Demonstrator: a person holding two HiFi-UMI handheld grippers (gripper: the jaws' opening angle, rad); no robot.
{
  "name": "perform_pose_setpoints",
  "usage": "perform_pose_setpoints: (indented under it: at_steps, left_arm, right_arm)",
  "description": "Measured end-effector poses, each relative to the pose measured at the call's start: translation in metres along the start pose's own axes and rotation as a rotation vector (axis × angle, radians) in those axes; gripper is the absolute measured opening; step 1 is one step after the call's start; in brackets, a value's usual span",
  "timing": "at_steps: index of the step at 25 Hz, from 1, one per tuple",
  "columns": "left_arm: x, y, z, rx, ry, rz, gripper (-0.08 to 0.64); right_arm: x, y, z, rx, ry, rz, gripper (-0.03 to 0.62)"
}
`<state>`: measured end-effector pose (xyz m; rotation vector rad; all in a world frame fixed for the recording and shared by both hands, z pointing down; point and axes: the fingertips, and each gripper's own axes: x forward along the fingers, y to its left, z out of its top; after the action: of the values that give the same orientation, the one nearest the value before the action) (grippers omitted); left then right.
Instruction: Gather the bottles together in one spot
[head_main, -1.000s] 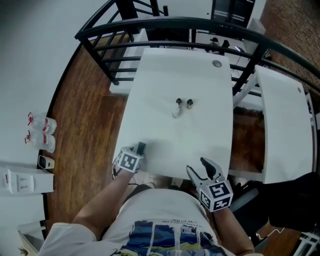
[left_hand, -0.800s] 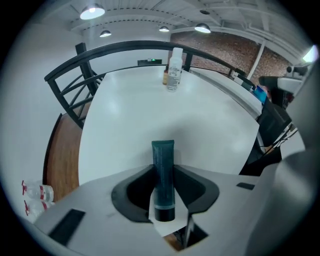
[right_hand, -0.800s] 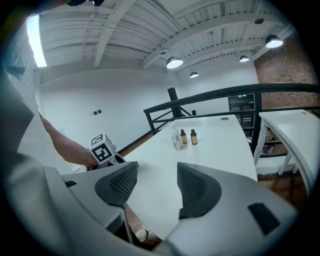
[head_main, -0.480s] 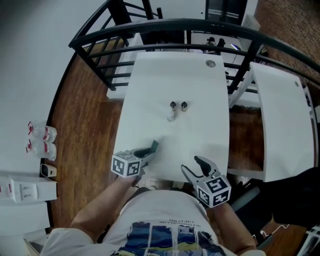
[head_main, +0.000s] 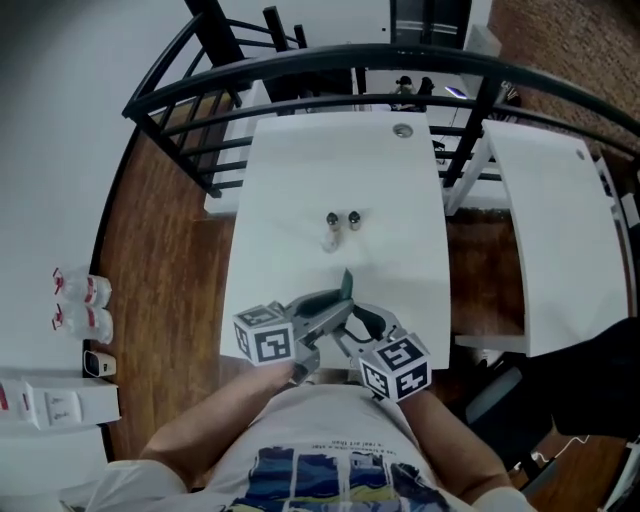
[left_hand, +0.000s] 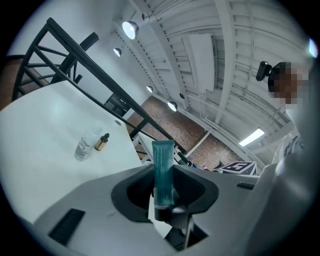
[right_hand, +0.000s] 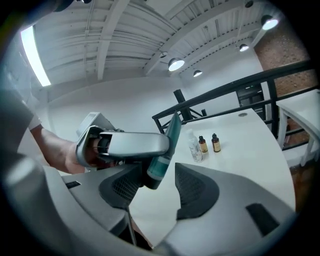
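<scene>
My left gripper (head_main: 335, 303) (left_hand: 165, 185) is shut on a teal tube (head_main: 346, 284) (left_hand: 162, 167) (right_hand: 169, 140), held up over the near end of the white table (head_main: 300, 170); its jaws have just been closing on it. My right gripper (head_main: 358, 326) (right_hand: 159, 187) meets it, with jaws that have just been closing. The tube's dark cap end sits between them by the left pad (right_hand: 122, 187); the right pad stands apart. A clear bottle (head_main: 329, 240) (right_hand: 194, 147) (left_hand: 82, 148) and two amber bottles (head_main: 331, 221) (right_hand: 203, 145) stand mid-table.
A black railing (head_main: 300, 60) curves round the table's far side. A second white table (head_main: 545, 230) stands to the right. Clear bottles with red labels (head_main: 82, 303) and a white box (head_main: 50, 405) lie at the left. A round fitting (head_main: 402, 131) sits at the table's far end.
The left gripper lifted the teal tube off the table's near edge and swung it right. The right gripper moved left to meet it, with its jaws narrower now.
</scene>
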<state>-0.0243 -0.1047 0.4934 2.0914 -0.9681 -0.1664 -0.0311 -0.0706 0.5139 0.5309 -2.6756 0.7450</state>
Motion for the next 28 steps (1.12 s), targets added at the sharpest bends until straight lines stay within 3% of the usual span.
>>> perform_pose_setpoints:
  at_steps: [3,6,8,10,13,15,19,22,23,24,28]
  left_arm:
    - [0.003,-0.005,-0.003,0.033,0.014,-0.009,0.124]
    - [0.002,-0.010,-0.002,0.114,0.042,-0.023,0.126]
    - [0.000,-0.014,0.002,0.144,0.055,-0.042,0.125]
    - [-0.002,-0.017,0.008,0.173,0.071,-0.048,0.190]
    - [-0.001,-0.017,0.016,0.231,0.134,-0.022,0.190]
    - [0.000,-0.017,0.018,0.226,0.185,-0.006,0.190]
    - [0.002,-0.027,0.024,0.119,0.221,-0.022,0.190]
    - [0.003,-0.026,0.020,0.078,0.277,0.008,0.188]
    - [0.003,-0.024,0.018,0.085,0.301,0.024,0.143]
    - [0.003,-0.022,0.017,0.099,0.325,0.036,0.103]
    - [0.007,-0.021,0.016,0.188,0.401,0.043,0.081]
  right_arm:
    - [0.000,-0.004,0.002,-0.013,-0.004,-0.021,0.179]
    - [-0.006,-0.018,0.001,-0.055,0.013,-0.085,0.128]
    - [-0.010,-0.028,-0.001,-0.085,0.026,-0.132,0.127]
    - [-0.014,-0.036,-0.003,-0.134,0.036,-0.180,0.127]
    - [-0.020,-0.041,0.000,-0.257,0.040,-0.259,0.127]
    - [-0.024,-0.043,0.002,-0.393,0.052,-0.328,0.127]
    - [-0.026,-0.042,0.003,-0.647,0.093,-0.457,0.127]
    - [-0.030,-0.042,0.002,-0.738,0.108,-0.518,0.127]
    - [-0.032,-0.041,0.003,-0.764,0.112,-0.535,0.127]
    - [-0.034,-0.040,0.003,-0.789,0.116,-0.550,0.127]
    - [-0.039,-0.044,0.007,-0.834,0.101,-0.579,0.126]
